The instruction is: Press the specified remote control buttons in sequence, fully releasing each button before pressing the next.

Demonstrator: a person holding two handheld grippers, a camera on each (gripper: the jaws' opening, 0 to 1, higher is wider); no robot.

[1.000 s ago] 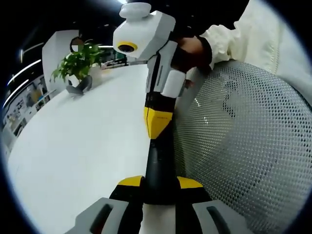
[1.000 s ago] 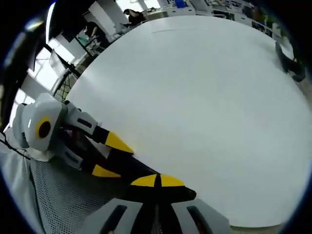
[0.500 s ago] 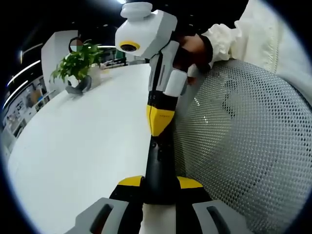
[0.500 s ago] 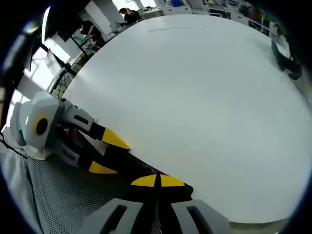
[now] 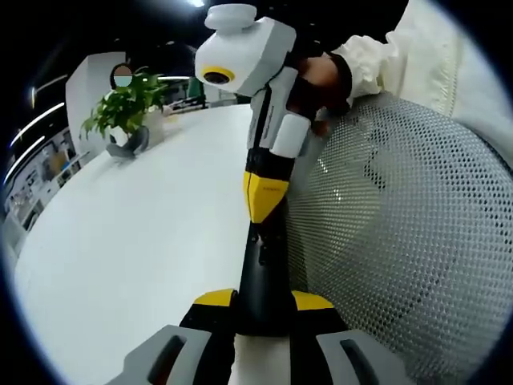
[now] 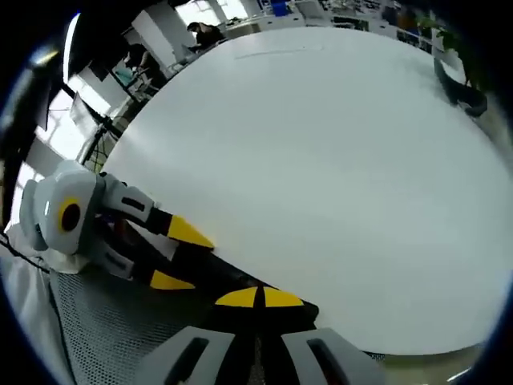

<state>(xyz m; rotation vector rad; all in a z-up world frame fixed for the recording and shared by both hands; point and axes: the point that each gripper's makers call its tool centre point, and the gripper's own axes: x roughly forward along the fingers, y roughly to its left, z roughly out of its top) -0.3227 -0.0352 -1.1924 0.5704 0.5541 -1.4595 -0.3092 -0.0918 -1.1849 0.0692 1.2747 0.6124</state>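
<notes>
In the left gripper view, the left gripper (image 5: pixel 263 309) pinched the near end of the black remote control (image 5: pixel 263 277) at bottom centre, above the white table (image 5: pixel 136 241). The right gripper (image 5: pixel 265 210) reached down from the top; over the last second its yellow tip had slid lower onto the remote, apparently starting a press. A mesh chair back (image 5: pixel 401 241) stood at right, a potted plant (image 5: pixel 128 108) upper left.

In the right gripper view, the right gripper (image 6: pixel 258 298), jaws pressed together, rested on the remote control (image 6: pixel 210 274) at bottom centre. The left gripper (image 6: pixel 172 257), at lower left, had barely shifted.
</notes>
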